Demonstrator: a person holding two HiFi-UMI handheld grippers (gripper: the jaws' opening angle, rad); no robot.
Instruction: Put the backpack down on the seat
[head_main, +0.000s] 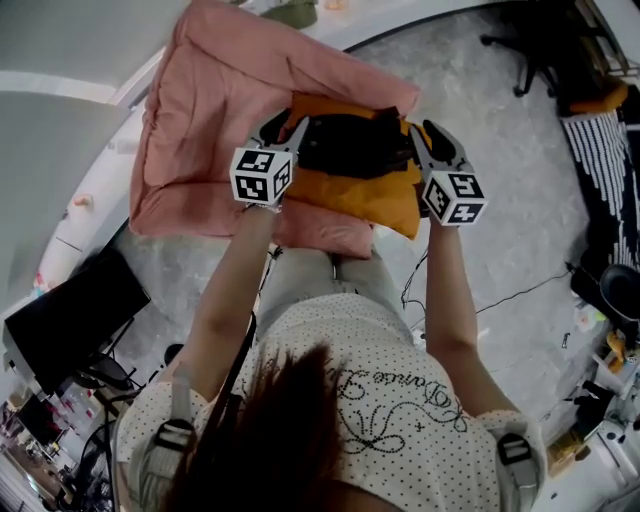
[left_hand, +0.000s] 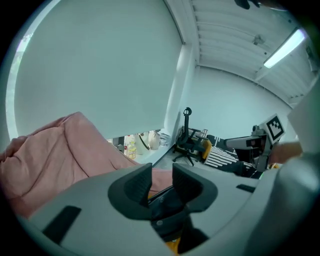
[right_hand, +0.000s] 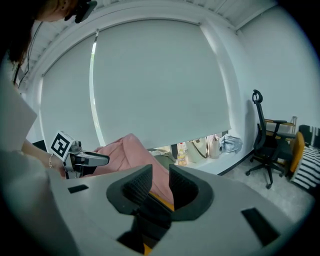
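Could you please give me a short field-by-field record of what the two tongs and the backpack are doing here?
Held item: orange-and-black fabric backpack
Left tongs: shut on the backpack's black top, left side
Right tongs: shut on its right side
Seat: pink padded cushion seat, under and behind the backpack
Status: backpack gripped by both, not yet released

White short-sleeved top (head_main: 400, 400) with tiny dark dots and black loopy lettering, grey trousers (head_main: 310, 272), grey shoulder straps (head_main: 513, 452). Left gripper (head_main: 287, 126) and right gripper (head_main: 428, 141): grey shells, black jaws, black-and-white marker cubes (head_main: 261, 175).
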